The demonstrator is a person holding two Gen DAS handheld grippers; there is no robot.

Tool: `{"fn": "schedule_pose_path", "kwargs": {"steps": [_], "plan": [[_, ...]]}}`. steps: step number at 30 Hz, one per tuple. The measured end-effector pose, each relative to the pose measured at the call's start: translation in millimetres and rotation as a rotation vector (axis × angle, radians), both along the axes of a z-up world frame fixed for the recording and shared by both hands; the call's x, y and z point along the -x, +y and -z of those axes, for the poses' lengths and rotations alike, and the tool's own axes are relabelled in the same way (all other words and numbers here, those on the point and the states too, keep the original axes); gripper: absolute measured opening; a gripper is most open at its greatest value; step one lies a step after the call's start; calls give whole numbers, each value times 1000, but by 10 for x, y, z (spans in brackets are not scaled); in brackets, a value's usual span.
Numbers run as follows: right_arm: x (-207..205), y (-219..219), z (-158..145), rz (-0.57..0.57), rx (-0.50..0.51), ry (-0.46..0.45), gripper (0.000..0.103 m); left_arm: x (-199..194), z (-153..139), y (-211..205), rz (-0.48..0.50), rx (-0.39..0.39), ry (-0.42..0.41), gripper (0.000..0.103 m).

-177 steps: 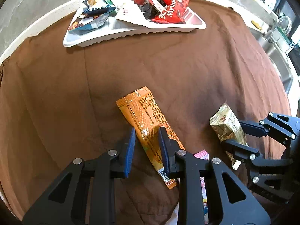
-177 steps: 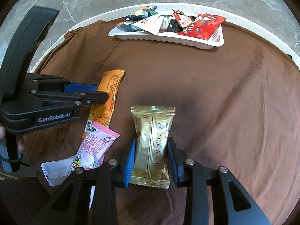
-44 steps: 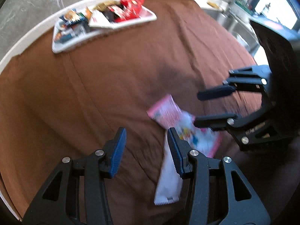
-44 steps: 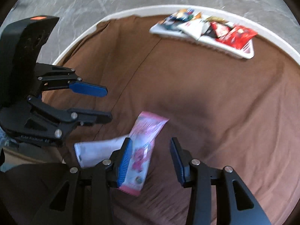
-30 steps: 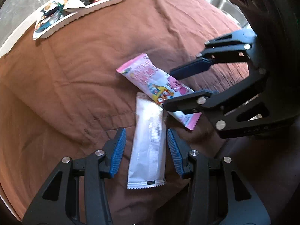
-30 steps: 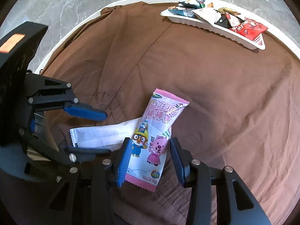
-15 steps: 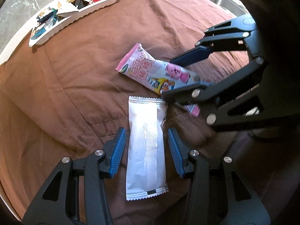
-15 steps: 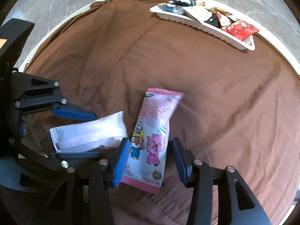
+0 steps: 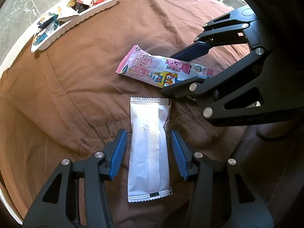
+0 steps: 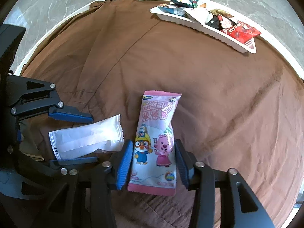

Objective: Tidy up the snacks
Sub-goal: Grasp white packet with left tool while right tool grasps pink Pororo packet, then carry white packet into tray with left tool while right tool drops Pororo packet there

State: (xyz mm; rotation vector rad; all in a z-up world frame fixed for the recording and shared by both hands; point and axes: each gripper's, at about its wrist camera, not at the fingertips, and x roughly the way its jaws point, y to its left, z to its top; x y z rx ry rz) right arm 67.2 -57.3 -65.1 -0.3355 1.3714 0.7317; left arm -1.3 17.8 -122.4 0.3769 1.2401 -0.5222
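My left gripper (image 9: 148, 152) straddles the plain white crimp-edged snack packet (image 9: 149, 148) lying flat on the brown cloth (image 9: 79, 72); jaws are opening, pads clear of the wrapper on both sides. My right gripper (image 10: 153, 163) straddles the pink cartoon-printed snack packet (image 10: 155, 142); jaws are closing, pads at the wrapper's edges, but I can't tell if they press. In the left wrist view the pink packet's far end is hidden behind the right gripper. The white scalloped plastic tray (image 10: 209, 28) of mixed wrappers sits well apart at the cloth's far edge; its labels are too small to read apart from one red pack.
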Motion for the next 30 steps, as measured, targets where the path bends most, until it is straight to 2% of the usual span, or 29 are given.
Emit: {"fn": "schedule_pose_path", "kwargs": {"steps": [2,7,8,10,14,16,30], "plan": [[-11,1,4,6,-3,0,44,3,1,3,-5,1,-4,47],[-32,11,12,11,-10,-8,32,13,2,24,-11,9,-9,47],[-36,3,10,13,-13,-9,31,10,1,32,-15,11,-10,45],[-48,-28,3,26,-26,-2,28,0,-9,59,-24,10,-19,35],[-88,-100,-24,55,-61,11,27,-69,-36,176,-65,65,11,28],[-81,-146,-53,79,-71,-20,27,-79,-44,197,-71,74,16,28],[-267,-372,-194,199,-158,13,27,-404,-291,481,-201,201,23,27]]}}
